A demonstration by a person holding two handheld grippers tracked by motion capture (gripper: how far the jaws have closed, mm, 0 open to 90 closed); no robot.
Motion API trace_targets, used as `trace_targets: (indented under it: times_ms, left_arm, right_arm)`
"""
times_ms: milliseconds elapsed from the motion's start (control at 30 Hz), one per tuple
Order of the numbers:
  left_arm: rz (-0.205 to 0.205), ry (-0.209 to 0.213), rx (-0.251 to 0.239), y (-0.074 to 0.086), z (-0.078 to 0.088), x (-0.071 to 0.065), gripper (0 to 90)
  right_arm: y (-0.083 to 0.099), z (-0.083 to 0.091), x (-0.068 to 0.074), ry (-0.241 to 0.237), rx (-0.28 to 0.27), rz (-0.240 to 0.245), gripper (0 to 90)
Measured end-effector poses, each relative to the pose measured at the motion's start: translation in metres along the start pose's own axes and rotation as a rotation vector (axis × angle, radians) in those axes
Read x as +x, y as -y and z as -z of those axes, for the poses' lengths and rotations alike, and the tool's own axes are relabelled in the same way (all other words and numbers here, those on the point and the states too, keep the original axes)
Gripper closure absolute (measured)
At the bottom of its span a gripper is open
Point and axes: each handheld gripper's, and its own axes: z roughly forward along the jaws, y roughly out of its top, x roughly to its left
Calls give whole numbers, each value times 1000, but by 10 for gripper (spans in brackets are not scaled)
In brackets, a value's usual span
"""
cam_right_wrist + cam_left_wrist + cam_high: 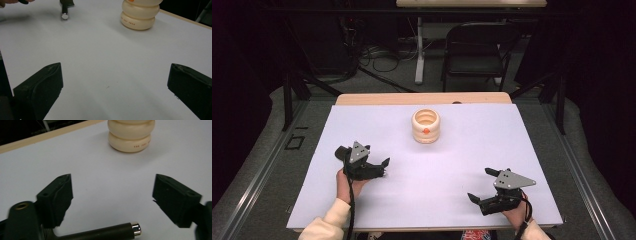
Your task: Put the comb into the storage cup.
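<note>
A cream ribbed cup (425,126) with an orange dot stands upright at the far middle of the white tabletop (492,145). It is also ahead in the left gripper view (131,137) and in the right gripper view (140,16). My left gripper (384,167) rests at the left, jaws open (113,185). A dark pen-like rod with a silver end (112,231) lies low between its jaws; the pads stand apart from it. The same rod (64,12) lies far off in the right gripper view. My right gripper (480,184) rests near the front right, open (115,72) and holding nothing.
A wooden strip (422,98) edges the table's far side. Beyond it on the floor are a black folding chair (477,50), a white table leg (419,50) and cables (377,57). Dark frame legs (288,95) flank the table.
</note>
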Motion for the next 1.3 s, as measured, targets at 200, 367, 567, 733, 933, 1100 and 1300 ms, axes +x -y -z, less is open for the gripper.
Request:
trace_targets:
  times_ms: [200, 367, 567, 733, 933, 1100, 1300]
  left_arm:
    - [-6, 25, 50, 2, -5, -2, 480]
    - [28, 72, 86, 6, -7, 1, 694]
    - [23, 99, 116, 9, -12, 1, 839]
    - [22, 108, 145, 11, -14, 1, 877]
    - [17, 113, 167, 12, -16, 1, 882]
    - [12, 115, 185, 13, -17, 1, 889]
    - [7, 117, 205, 14, -18, -1, 896]
  right_arm:
    - [0, 1, 0, 1, 2, -3, 0]
    - [0, 2, 0, 4, 2, 3, 0]
    - [0, 2, 1, 3, 5, 7, 0]
    - [0, 2, 1, 3, 6, 6, 0]
    - [0, 2, 1, 4, 4, 4, 0]
    - [0, 2, 1, 5, 6, 6, 0]
    - [1, 3, 1, 7, 6, 5, 0]
